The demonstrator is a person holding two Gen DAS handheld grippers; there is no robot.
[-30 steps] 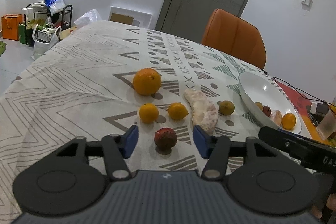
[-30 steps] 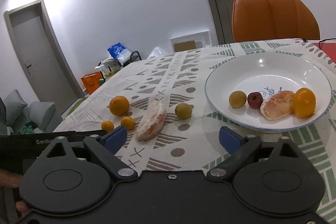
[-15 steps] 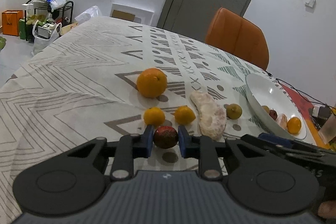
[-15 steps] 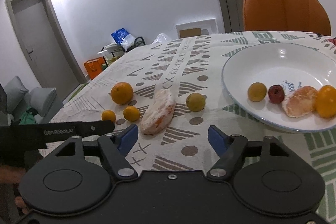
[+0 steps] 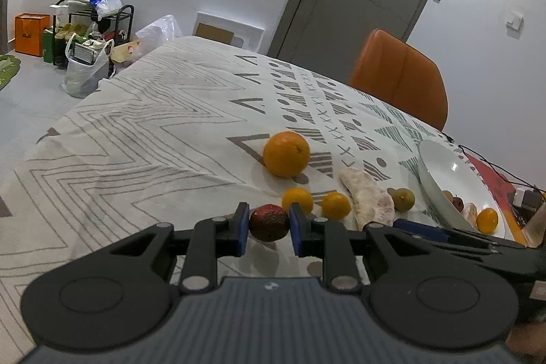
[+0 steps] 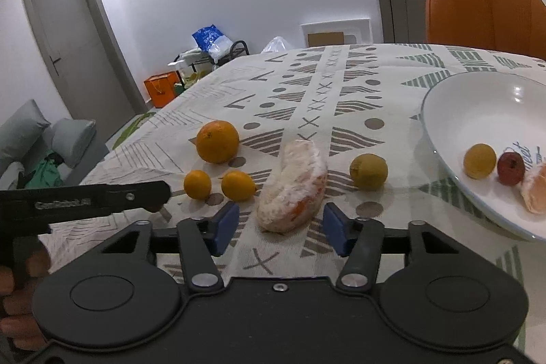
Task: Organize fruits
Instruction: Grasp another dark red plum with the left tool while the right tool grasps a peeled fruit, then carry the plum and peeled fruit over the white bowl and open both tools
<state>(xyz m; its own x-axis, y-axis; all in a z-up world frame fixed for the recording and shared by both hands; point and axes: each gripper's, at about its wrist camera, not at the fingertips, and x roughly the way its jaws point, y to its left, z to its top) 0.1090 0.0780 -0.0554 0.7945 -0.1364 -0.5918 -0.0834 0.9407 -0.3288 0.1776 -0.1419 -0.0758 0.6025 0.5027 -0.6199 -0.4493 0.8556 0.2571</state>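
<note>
My left gripper [image 5: 268, 229] is shut on a dark red fruit [image 5: 269, 222] and holds it just above the cloth. Behind it lie a big orange [image 5: 286, 153], two small oranges [image 5: 297, 201] [image 5: 336, 205], a peeled pomelo segment [image 5: 367, 197] and a yellow-green fruit [image 5: 403, 199]. My right gripper [image 6: 279, 224] is open, its blue pads either side of the near end of the pomelo segment [image 6: 293, 186]. The white plate [image 6: 471, 104] at the right holds a yellow fruit [image 6: 479, 160], a red fruit [image 6: 510, 168] and a peeled piece [image 6: 535, 190].
An orange chair [image 6: 484, 9] stands behind the table at the far side. The left gripper's body [image 6: 85, 198] reaches in from the left of the right wrist view. A red mat with cables [image 5: 494, 179] lies beyond the plate.
My left gripper closed on the dark red fruit and lifted it slightly. My right gripper moved left from the plate toward the pomelo segment and narrowed its opening.
</note>
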